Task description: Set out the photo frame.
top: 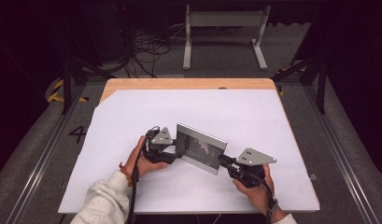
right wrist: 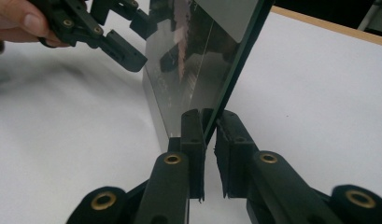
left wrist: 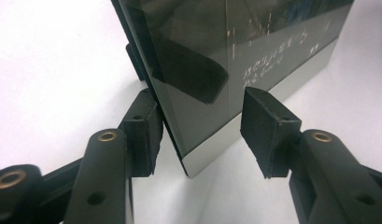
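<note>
A picture frame [top: 201,148] with a dark glass front and a silver-grey border stands on edge on the white sheet [top: 254,112] that covers the wooden table [top: 188,84], a little toward the person's side of the middle. In the left gripper view its glass [left wrist: 254,42] carries faint pale lettering and reflections.

The right gripper [top: 224,162] pinches the frame's near right corner: in the right gripper view its two black jaws are pressed together on the thin edge of the frame [right wrist: 212,70], one pad on each face.

The left gripper [top: 175,151] is at the frame's left end. In the left gripper view the frame's lower corner stands between the jaws; the left pad [left wrist: 144,133] lies right against the back edge, while the right pad [left wrist: 263,130] stands clear of the glass, so the jaws are spread around the corner without clamping it.

The left hand [top: 142,161] wears a pale sleeve [top: 104,200] and a beaded bracelet [top: 124,172].
</note>
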### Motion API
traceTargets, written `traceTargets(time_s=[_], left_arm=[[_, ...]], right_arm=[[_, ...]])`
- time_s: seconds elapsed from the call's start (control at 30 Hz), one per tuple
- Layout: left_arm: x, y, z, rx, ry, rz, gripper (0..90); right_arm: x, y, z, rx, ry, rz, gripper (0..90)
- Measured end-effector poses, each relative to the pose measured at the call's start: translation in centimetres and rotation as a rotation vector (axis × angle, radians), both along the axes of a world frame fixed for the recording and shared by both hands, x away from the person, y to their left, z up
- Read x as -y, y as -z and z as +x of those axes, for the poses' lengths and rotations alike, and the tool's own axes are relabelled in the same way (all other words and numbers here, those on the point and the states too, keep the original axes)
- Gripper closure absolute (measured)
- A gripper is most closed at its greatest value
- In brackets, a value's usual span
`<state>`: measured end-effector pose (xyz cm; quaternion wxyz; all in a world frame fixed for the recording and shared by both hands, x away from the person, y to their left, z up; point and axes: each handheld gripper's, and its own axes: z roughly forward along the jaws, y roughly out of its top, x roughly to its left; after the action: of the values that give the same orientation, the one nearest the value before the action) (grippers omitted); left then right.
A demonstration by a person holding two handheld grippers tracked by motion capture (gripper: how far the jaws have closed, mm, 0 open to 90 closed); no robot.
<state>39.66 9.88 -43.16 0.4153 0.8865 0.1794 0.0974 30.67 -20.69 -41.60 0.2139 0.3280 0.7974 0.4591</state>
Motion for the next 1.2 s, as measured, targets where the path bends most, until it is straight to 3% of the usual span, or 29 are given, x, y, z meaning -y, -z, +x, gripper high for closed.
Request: traceTargets(time_s=[0.13,0.33,0.73,0.93,1.0,1.2], left_arm=[[-0.4,0.1,-1.0,0.006,-0.009,0.021,50.7],[-0.5,0.3,-1.9,0.013,-0.018,0.031,46.0],[-0.5,-0.2,-1.0,0.024,0.017,-0.074,38.9],[-0.4,-0.3,-1.0,0.032,0.002,-0.057,47.5],[-0.4,-0.2,-1.1,0.04,-0.006,-0.028,50.3],[-0.8,-0.2,-1.4,0.042,-0.003,-0.028,57.4]], right_arm=[[0.0,0.1,0.3,-0.011,0.003,0.016,82.1],[-0.2,0.0,0.3,0.0,0.012,0.0,81.2],[0.1,-0.4,0.1,0.01,0.018,-0.007,84.0],[0.2,-0.4,0.2,0.013,0.013,-0.005,83.9],[0.2,-0.4,0.3,0.013,0.015,-0.003,83.8],[0.2,-0.3,0.8,0.011,0.024,0.007,83.3]])
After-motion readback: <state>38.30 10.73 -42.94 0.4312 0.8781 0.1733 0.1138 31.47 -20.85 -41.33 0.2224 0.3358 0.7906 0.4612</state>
